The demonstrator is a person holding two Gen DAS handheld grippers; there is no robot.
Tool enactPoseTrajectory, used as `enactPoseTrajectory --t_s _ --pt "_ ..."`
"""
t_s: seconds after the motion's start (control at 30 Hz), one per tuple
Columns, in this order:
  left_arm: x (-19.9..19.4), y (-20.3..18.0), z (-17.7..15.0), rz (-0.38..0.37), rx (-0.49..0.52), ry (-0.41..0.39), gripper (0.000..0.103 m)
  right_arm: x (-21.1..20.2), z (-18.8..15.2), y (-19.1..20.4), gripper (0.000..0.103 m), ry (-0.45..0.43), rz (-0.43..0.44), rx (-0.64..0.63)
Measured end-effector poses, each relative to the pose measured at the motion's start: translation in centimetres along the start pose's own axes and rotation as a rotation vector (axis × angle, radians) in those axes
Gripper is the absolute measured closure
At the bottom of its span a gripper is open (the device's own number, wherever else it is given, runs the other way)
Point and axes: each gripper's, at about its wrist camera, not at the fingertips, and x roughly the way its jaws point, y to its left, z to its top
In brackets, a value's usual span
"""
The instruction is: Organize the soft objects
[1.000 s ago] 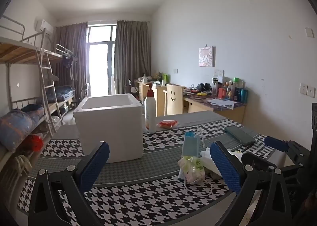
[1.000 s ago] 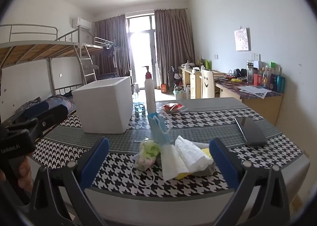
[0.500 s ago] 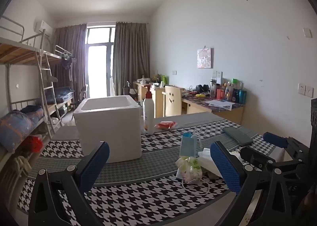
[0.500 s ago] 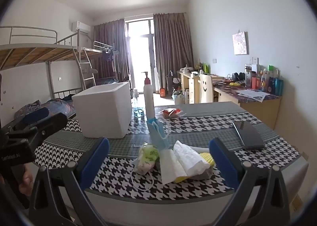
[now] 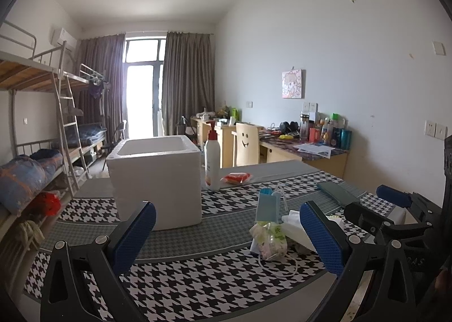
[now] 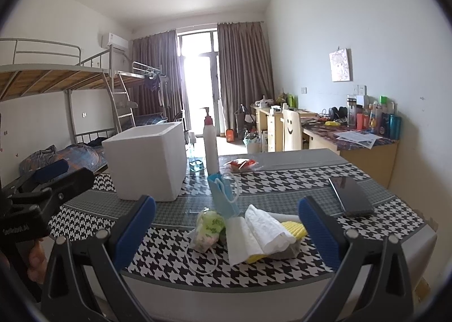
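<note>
Blue-padded, my left jaws (image 5: 226, 233) stand wide and hold nothing, hovering above the near edge of the houndstooth-covered surface (image 5: 197, 276). From the left wrist I see the white foam box (image 5: 156, 179) upright ahead, with a pump bottle (image 5: 212, 163) just beside its right wall. The soft things sit in a small heap to the right: a blue face mask (image 5: 267, 206) propped upright, a crumpled plastic bag (image 5: 269, 240) touching its foot, and white folded tissue (image 5: 293, 230) partly hidden by my right pad. My right gripper (image 5: 392, 203) shows beyond the heap.

From the right wrist, my right jaws (image 6: 226, 233) are also spread wide and empty, framing the heap: mask (image 6: 223, 197), bag (image 6: 207, 230), tissue (image 6: 265, 233) over a yellow sponge (image 6: 295, 228). A dark phone (image 6: 350, 195) lies well apart to the right. My left gripper (image 6: 49, 178) hangs at the left, a hand (image 6: 35, 260) beneath it.
</note>
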Motion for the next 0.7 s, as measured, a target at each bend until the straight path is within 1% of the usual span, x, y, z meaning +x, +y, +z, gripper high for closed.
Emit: enactPoseTrajectory --t_s 0.7 --pt "0.67 -0.2 -0.38 -0.013 -0.003 0.025 0.001 0.07 -0.18 -0.28 0.001 0.003 -0.005 0.0"
